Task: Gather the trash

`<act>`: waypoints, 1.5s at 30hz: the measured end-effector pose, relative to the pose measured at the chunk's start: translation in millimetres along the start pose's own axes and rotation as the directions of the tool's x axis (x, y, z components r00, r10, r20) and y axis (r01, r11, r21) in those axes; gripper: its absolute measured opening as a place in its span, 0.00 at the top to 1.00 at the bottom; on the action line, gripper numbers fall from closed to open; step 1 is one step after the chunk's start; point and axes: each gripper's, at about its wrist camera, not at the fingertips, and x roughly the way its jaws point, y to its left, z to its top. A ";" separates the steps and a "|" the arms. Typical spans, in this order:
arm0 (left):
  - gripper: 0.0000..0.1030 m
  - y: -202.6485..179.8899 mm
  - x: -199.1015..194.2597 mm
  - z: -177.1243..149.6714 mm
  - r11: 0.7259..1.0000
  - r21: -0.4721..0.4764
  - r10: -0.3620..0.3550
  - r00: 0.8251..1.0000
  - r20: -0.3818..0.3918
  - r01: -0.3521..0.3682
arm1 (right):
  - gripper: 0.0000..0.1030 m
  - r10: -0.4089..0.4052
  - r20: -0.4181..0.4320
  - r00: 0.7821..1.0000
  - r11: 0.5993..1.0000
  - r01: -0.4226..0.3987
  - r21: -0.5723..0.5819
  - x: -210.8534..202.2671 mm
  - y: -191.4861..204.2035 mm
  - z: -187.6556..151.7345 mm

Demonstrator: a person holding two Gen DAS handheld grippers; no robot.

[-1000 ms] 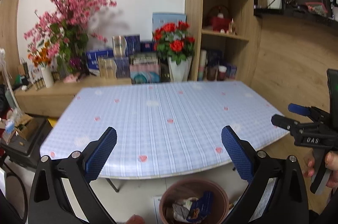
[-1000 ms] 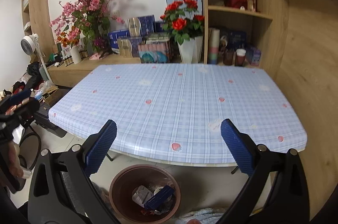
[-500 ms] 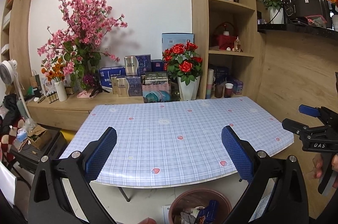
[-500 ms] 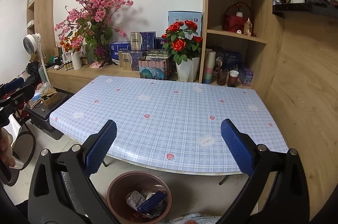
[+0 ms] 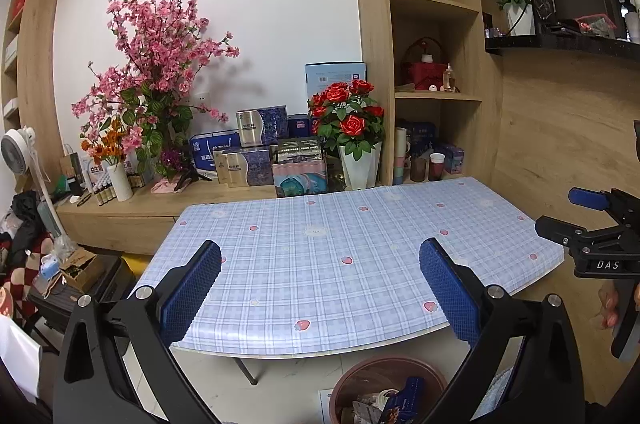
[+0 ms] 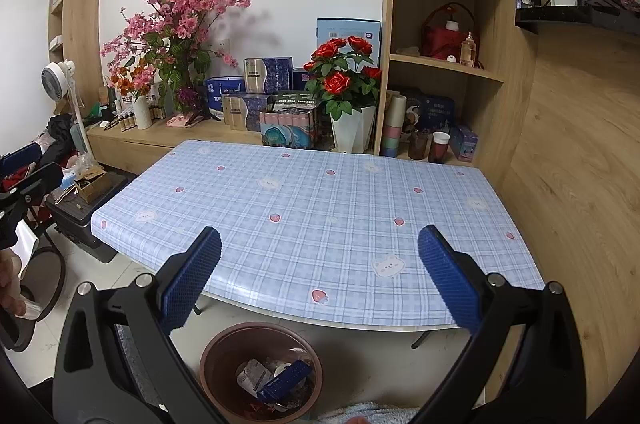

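Observation:
A brown round bin stands on the floor below the table's near edge, holding several wrappers and a blue packet; it also shows as the bin in the left wrist view. The table wears a blue checked cloth with no loose trash on it. My left gripper is open and empty, held above the near table edge. My right gripper is open and empty too, above the bin and table edge. In the left wrist view, the right gripper appears side-on at the right.
Behind the table a low wooden sideboard carries boxes, a pink blossom arrangement and a white vase of red roses. Wooden shelves rise at the right. A fan, a dark case and clutter stand on the floor at left.
Both grippers have drawn back and risen, so the table looks smaller and farther and more wall and shelves show. Both stay open and empty.

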 end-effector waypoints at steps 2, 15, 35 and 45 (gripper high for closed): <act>0.06 0.1 0.1 0.2 1.000 0.001 0.001 1.000 0.000 -0.001 | 0.06 -0.002 -0.001 1.000 1.000 0.002 0.001 0.4 -0.6 0.1; 0.06 0.0 -0.2 -0.7 1.000 0.001 -0.011 1.000 -0.003 0.011 | 0.06 -0.007 -0.003 1.000 1.000 0.007 0.002 0.5 -1.6 -1.4; 0.06 1.8 3.4 -8.5 1.000 -0.016 0.004 1.000 -0.016 -0.004 | 0.06 -0.016 -0.017 1.000 1.000 0.016 0.000 5.9 -1.3 -9.0; 0.06 1.4 4.9 -11.0 1.000 -0.001 0.029 0.999 -0.015 -0.029 | 0.06 -0.025 -0.032 0.999 1.000 0.025 0.013 13.4 -4.4 -16.3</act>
